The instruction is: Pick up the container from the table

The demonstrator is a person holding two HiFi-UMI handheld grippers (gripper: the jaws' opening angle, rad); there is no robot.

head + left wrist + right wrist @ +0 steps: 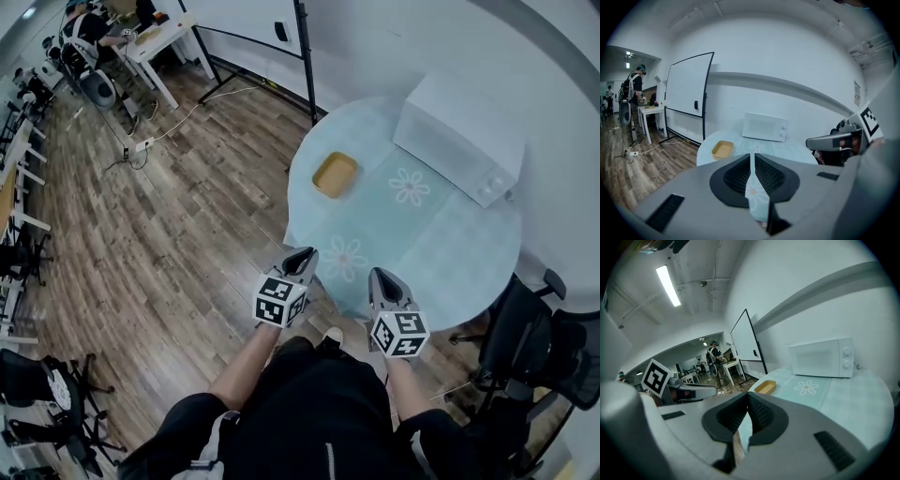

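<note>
A shallow tan container (335, 174) lies on the far left part of a round table (450, 262) covered with a pale teal flowered cloth. It appears ahead and left of the jaws as the container (723, 149) in the left gripper view, and ahead as the container (765, 387) in the right gripper view. My left gripper (305, 253) hovers at the table's near edge, well short of the container; the left gripper (751, 154) has its jaws together with nothing in them. My right gripper (380, 274) is beside it, also shut and empty, as the right gripper (747, 394) shows.
A white microwave (459, 136) stands at the back right of the table. A whiteboard on a stand (258, 33) is beyond the table on the wood floor. Black office chairs (530, 352) stand at the right. A person (86, 28) works at a desk far left.
</note>
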